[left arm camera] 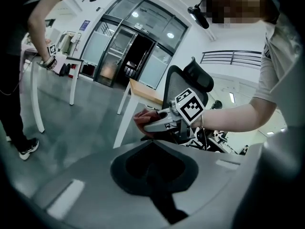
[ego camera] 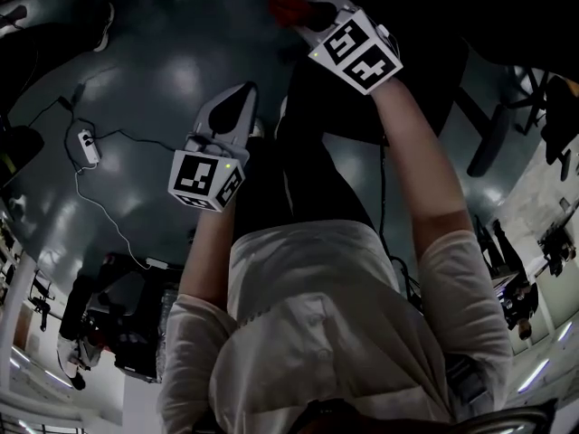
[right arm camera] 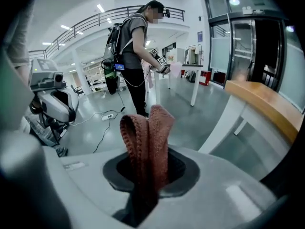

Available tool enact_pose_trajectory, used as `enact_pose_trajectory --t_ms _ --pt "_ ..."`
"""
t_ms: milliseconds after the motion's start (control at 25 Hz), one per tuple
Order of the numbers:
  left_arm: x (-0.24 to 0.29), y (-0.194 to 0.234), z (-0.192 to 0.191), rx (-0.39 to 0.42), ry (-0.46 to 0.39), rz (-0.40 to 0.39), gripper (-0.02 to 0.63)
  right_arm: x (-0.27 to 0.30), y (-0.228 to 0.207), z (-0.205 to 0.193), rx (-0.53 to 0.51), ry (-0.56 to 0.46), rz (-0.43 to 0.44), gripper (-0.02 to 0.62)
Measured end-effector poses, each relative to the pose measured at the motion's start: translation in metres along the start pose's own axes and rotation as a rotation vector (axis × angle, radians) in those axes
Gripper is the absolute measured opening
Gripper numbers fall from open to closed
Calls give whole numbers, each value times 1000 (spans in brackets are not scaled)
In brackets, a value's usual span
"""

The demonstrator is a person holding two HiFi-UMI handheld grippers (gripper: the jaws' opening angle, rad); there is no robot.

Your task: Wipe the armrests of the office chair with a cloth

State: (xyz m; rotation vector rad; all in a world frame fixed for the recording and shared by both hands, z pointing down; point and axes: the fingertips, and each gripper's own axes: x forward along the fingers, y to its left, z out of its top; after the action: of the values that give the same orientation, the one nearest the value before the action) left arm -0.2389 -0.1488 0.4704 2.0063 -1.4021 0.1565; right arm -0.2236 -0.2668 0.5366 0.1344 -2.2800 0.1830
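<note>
In the head view my right gripper [ego camera: 303, 9] is held out ahead, shut on a red knitted cloth [ego camera: 286, 4], above the dark office chair [ego camera: 362, 89]. The right gripper view shows the cloth [right arm camera: 147, 137] standing up folded from between the jaws of that gripper [right arm camera: 147, 175]. In the left gripper view the black mesh-backed chair [left arm camera: 183, 82] stands behind the right gripper [left arm camera: 150, 124], and the cloth [left arm camera: 144, 117] sits level with the chair's side; the armrest itself is hidden. My left gripper [ego camera: 231, 116] hangs lower and to the left, its jaws [left arm camera: 155, 163] shut on nothing.
A white-legged table with a wooden top [left arm camera: 143, 90] stands right beside the chair, also visible in the right gripper view as a table [right arm camera: 259, 104]. A power strip with cable [ego camera: 89, 146] lies on the floor. Another person [right arm camera: 136, 46] works at a far table; a second person [left arm camera: 19, 80] stands at left.
</note>
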Motion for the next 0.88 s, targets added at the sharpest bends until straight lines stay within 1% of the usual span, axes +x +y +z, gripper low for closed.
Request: enact_pose_trajectory --t_ms 200,400,560,720,880 --pt "9 -11 -6 13 3 -3 17 -10 -10 -20 90 -13 31 55" --pt "18 -24 -7 19 11 -31 17 -30 -30 -37 271 -67 21 55" --pt "17 -32 -15 38 40 -52 17 -45 -33 -45 394 -134 8 54" --pt "13 -34 -18 61 60 -66 17 -59 -34 -54 428 -152 -47 54" --pt "12 -40 -18 75 55 -71 17 -75 -31 -71 463 -153 -88 54"
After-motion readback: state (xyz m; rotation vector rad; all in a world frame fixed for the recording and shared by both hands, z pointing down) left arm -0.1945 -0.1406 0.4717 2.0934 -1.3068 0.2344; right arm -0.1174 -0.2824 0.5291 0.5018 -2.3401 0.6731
